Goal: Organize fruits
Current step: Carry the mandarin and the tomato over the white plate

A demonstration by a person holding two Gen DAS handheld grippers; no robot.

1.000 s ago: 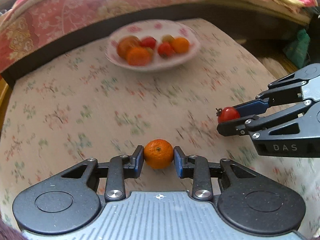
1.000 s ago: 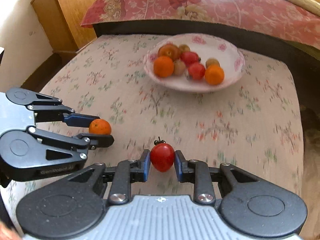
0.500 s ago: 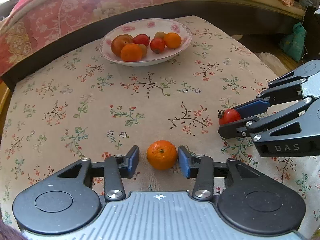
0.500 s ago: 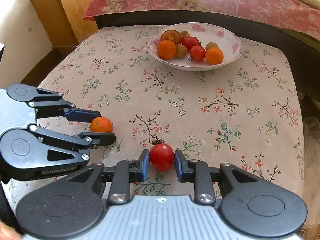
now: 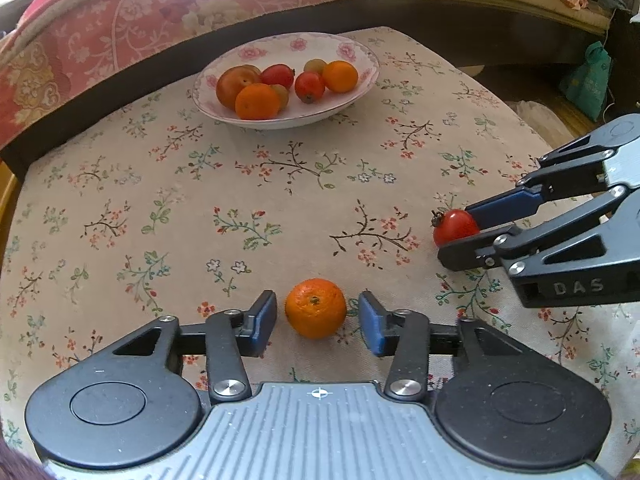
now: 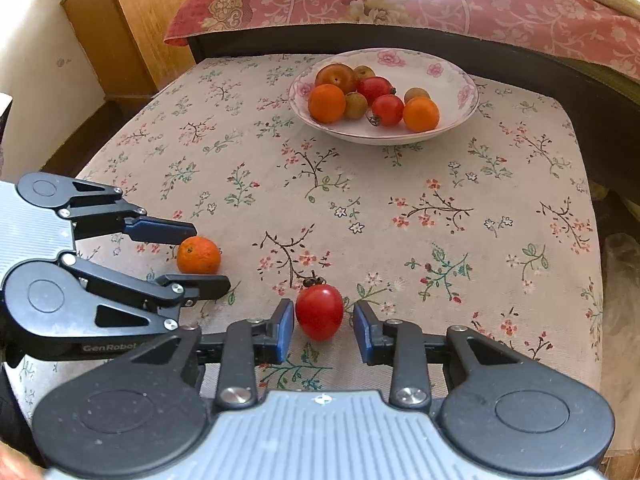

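On the floral table (image 5: 120, 208), both tongs stand released, each having just let go. The left tongs (image 5: 318, 320) straddle a mandarin (image 5: 316, 308), the right tongs (image 6: 324, 326) a cherry tomato (image 6: 319, 312), both fruits resting down. The next move probably calls for backing away; the fruit bowl (image 6: 452, 80) sits well ahead.

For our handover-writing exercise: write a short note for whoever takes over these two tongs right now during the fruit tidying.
Left tongs: open, jaws just closing, orange between them on the cloth, untouched.
Right tongs: open, jaws just opening, tomato between them on the cloth.
Done: several fruits lie in the bowl.
To do: probably move orange and tomato into it.
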